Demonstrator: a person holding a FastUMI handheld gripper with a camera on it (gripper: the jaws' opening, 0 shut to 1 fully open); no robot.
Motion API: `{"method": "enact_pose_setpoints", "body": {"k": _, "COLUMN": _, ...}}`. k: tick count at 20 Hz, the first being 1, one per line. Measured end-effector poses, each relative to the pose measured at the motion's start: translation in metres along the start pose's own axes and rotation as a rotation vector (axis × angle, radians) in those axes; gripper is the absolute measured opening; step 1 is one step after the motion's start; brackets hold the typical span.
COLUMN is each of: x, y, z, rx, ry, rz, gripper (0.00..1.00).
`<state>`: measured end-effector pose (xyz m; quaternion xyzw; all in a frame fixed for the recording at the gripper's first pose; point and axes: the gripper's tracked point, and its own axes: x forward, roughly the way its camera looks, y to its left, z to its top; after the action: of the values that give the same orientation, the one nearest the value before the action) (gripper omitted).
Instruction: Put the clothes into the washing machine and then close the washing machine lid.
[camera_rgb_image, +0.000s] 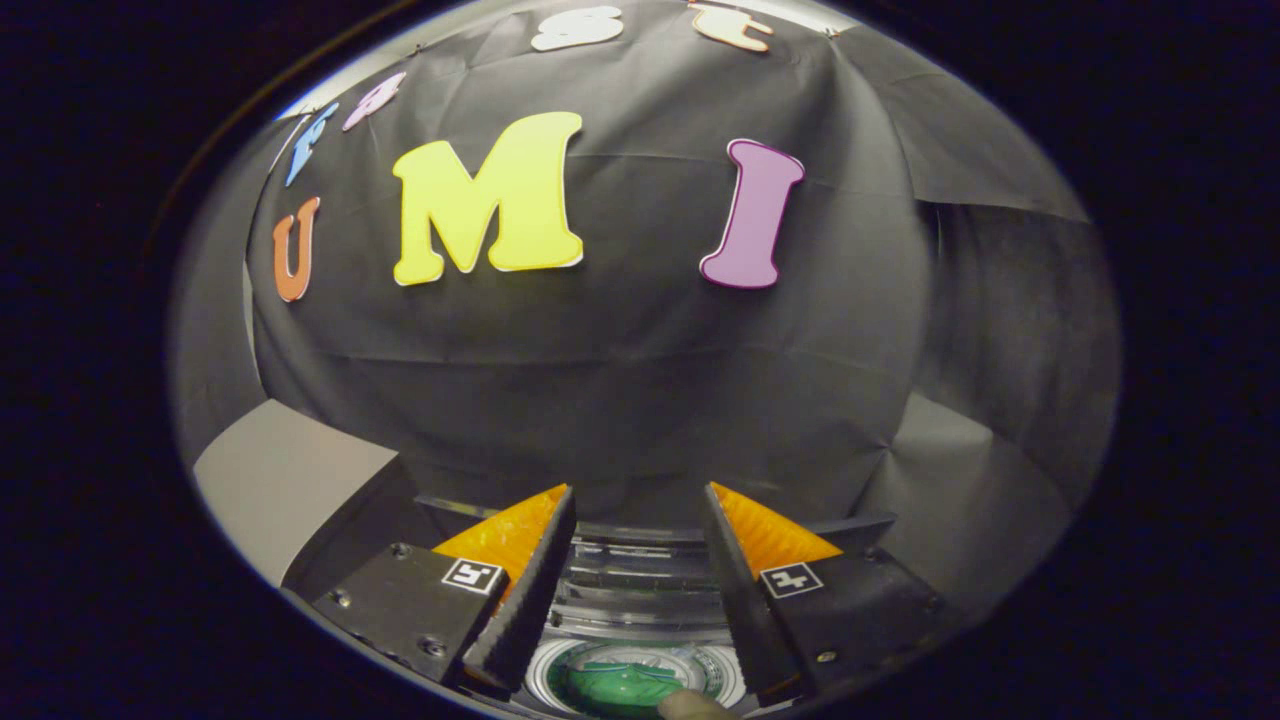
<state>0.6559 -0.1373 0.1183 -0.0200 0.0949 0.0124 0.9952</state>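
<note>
Nearest, between the gripper's (638, 495) two fingers, lies the round chrome-rimmed drum opening of a washing machine (575, 660), with crumpled green clothing (620, 685) inside it. A fingertip-like shape (692, 706) shows at its near rim. The clothes appear loaded; whether the lid is shut I cannot tell. The fingers are spread apart, holding and touching nothing. Beyond hangs the booth's black cloth wall (620, 370).

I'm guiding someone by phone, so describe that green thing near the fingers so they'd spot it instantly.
Below the black cloth wall, look down between the open fingers. A round drum opening with a pale ring sits there. The green cloth lies inside, the only green thing around.
</note>
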Motion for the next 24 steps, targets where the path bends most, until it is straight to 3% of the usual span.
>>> {"method": "enact_pose_setpoints", "body": {"k": 7, "x": 0.040, "y": 0.000, "z": -0.003, "rx": 0.035, "ry": 0.022, "rz": -0.019, "gripper": 0.80}}
{"method": "enact_pose_setpoints", "body": {"k": 10, "x": 0.056, "y": -0.003, "z": -0.024, "rx": 0.037, "ry": 0.073, "rz": -0.029, "gripper": 0.80}}
{"method": "enact_pose_setpoints", "body": {"k": 11, "x": 0.058, "y": -0.002, "z": -0.015, "rx": 0.044, "ry": 0.009, "rz": -0.033, "gripper": 0.80}}
{"method": "enact_pose_setpoints", "body": {"k": 14, "x": 0.060, "y": -0.009, "z": -0.020, "rx": 0.062, "ry": 0.009, "rz": -0.049, "gripper": 0.96}}
{"method": "enact_pose_setpoints", "body": {"k": 24, "x": 0.049, "y": -0.009, "z": -0.024, "rx": 0.062, "ry": -0.031, "rz": -0.048, "gripper": 0.97}}
